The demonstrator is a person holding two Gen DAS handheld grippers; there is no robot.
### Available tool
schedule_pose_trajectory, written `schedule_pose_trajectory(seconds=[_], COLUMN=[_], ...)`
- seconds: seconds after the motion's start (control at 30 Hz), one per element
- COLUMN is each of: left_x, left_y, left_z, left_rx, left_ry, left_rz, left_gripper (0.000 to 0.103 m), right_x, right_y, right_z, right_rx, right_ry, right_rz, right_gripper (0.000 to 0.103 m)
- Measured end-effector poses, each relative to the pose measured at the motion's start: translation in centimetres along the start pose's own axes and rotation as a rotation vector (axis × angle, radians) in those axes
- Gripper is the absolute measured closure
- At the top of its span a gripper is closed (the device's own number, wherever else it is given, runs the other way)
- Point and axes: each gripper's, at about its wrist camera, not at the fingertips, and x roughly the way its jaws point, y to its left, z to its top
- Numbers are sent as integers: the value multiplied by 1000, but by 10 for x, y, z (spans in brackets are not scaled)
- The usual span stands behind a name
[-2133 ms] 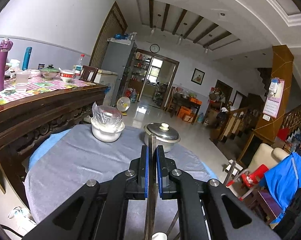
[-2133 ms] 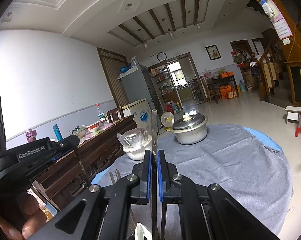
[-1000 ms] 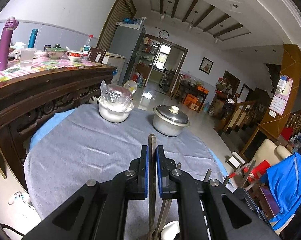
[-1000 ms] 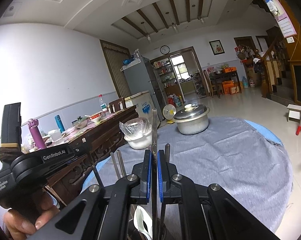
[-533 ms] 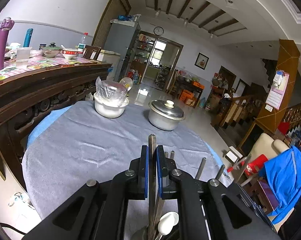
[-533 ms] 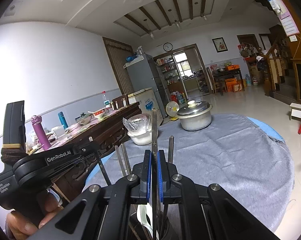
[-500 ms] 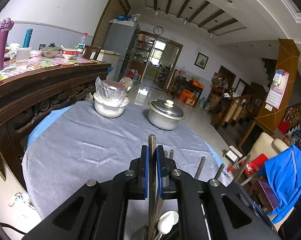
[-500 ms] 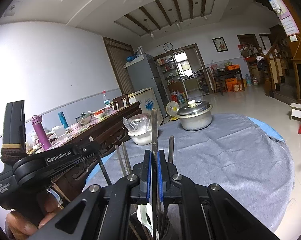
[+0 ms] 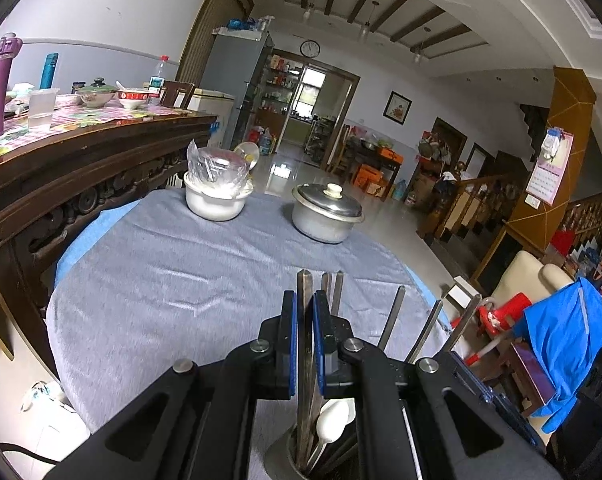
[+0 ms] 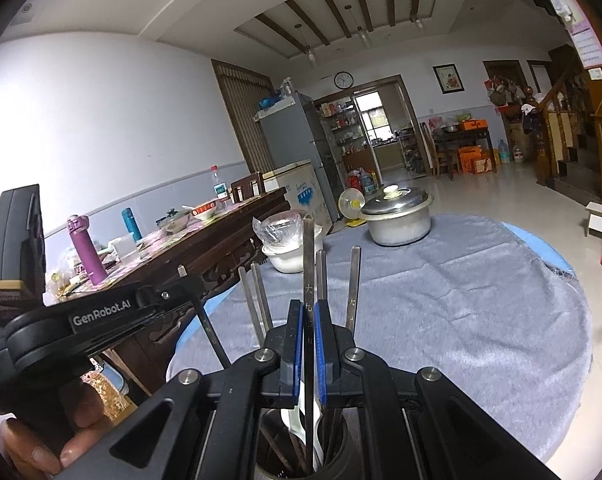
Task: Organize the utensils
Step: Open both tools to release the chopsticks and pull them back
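- Presently, each claw is clamping one flat metal chopstick upright: the left claw (image 9: pixel 304 334) is pinching its chopstick (image 9: pixel 303 320), and the right claw (image 10: pixel 309 344) is pinching a chopstick (image 10: pixel 309 280) stamped with characters.
- Both sticks are reaching down into the utensil holder (image 9: pixel 279 456), a dark cylindrical cup standing at the near edge of the counter (image 9: pixel 161 280).
- Inside the holder, a white spoon (image 9: pixel 332 420) and several more metal chopsticks (image 9: pixel 393 316) are leaning outward in a fan.
- Judged risk: two claws are crowding one narrow cup, so a sideways release may be knocking the leaning sticks or tipping the holder off the near edge.
- Farther back, a lidded steel pot (image 9: pixel 326 218) and a plastic-covered white bowl (image 9: pixel 215 196) are standing well apart from the holder; their contents are hidden.
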Motion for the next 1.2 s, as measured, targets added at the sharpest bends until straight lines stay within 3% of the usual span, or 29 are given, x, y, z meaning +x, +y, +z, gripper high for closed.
schedule_pose_trajectory(seconds=[0.77,0.8,0.83,0.9,0.97,1.2], left_x=[5,3,1,-4,-9,-11], left_y=[1,0,-2,-4,-6,-11], left_z=[-1,0,1,2,3,2], left_rx=[23,29,37,48,65,97], left_ry=[54,52,47,29,6,40], left_rz=[-3,0,10,24,41,77], left_gripper=[93,85,69,53,52,38], right_x=[3,2,0,-3,-8,-22], right_y=[0,-2,-4,-7,-9,-8], right_z=[-3,-2,-1,1,3,6], right_rx=[11,16,22,36,48,39], right_ry=[50,45,40,33,18,-6], right_rz=[1,-5,-12,-12,-18,-30], right_gripper=[95,95,91,79,68,68])
